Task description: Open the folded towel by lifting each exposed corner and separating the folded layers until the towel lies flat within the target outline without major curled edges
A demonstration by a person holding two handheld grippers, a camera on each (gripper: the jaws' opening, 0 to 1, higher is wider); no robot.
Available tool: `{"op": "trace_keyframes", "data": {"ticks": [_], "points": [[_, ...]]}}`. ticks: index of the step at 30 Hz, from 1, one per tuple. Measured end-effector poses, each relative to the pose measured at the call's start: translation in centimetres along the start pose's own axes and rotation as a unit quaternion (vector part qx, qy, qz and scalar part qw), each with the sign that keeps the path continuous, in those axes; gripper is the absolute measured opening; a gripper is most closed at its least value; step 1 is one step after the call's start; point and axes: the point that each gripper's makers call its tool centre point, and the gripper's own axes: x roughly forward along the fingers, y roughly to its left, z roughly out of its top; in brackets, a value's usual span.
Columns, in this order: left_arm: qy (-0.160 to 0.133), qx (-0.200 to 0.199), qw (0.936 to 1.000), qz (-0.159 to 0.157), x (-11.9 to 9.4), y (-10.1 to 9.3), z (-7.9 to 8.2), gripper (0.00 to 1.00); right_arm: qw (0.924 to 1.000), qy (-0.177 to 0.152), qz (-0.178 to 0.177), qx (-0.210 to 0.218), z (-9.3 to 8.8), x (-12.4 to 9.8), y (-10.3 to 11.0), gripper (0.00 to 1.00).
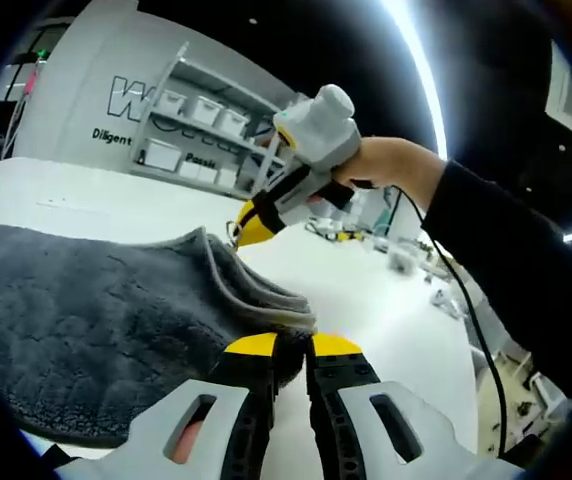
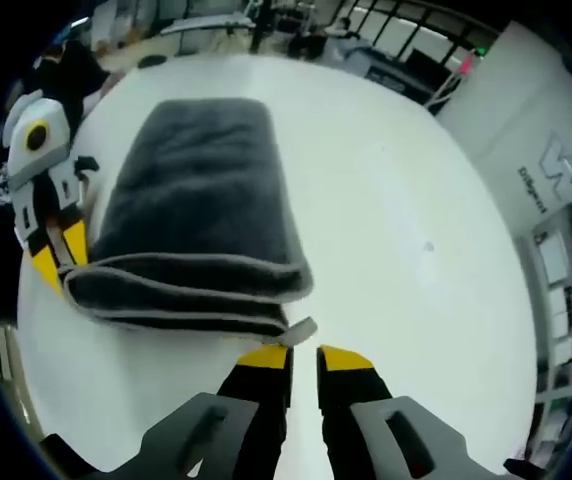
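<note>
While folded in stacked layers, the grey towel (image 2: 201,215) lies on the white table (image 2: 406,230), layered edges facing the right gripper view's camera; a small tag or corner sticks out at its 5 o'clock end, just above the right gripper (image 2: 304,357). Right gripper's yellow-tipped jaws are nearly together, a thin gap between them, nothing pinched; tips sit just beside the towel's near edge. In the left gripper view the towel (image 1: 96,320) fills the 9 o'clock side, its folded corner at the left gripper (image 1: 294,346); jaws close together, and I can't tell whether they hold fabric. Right gripper (image 1: 249,228) also appears there at 12 o'clock, raised above the towel, tips angled down toward it, held by a hand (image 1: 391,165) with a dark sleeve (image 1: 511,260) running out to 4 o'clock. Shelving (image 1: 201,130) with bins stands behind.
</note>
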Motion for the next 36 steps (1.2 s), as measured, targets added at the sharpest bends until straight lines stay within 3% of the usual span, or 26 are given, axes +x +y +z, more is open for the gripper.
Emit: {"op": "trace_keyframes", "data": {"ticks": [9, 16, 24, 30, 36], "points": [[0.023, -0.005, 0.9997, -0.008, 0.6, -0.4, -1.2, 0.11, 1.0, 0.002, -0.008, -0.001, -0.6, -0.3, 0.0, 0.06], [0.03, -0.008, 0.9995, -0.008, 0.7, -0.5, -1.3, 0.12, 0.9999, -0.014, -0.008, 0.005, -0.7, 0.1, 0.4, 0.06], [0.036, -0.012, 0.999, -0.022, 1.2, -1.3, -1.6, 0.23, 1.0, -0.002, 0.004, 0.007, -2.0, 0.7, 1.3, 0.11], [0.045, -0.015, 0.998, -0.041, 1.4, -2.1, -2.0, 0.35, 0.9998, 0.017, 0.009, -0.002, -3.3, 1.5, 1.8, 0.19], [0.048, -0.017, 0.9975, -0.048, 1.4, -2.4, -2.1, 0.4, 0.9997, 0.021, 0.006, -0.013, -3.3, 1.8, 1.7, 0.21]]}}
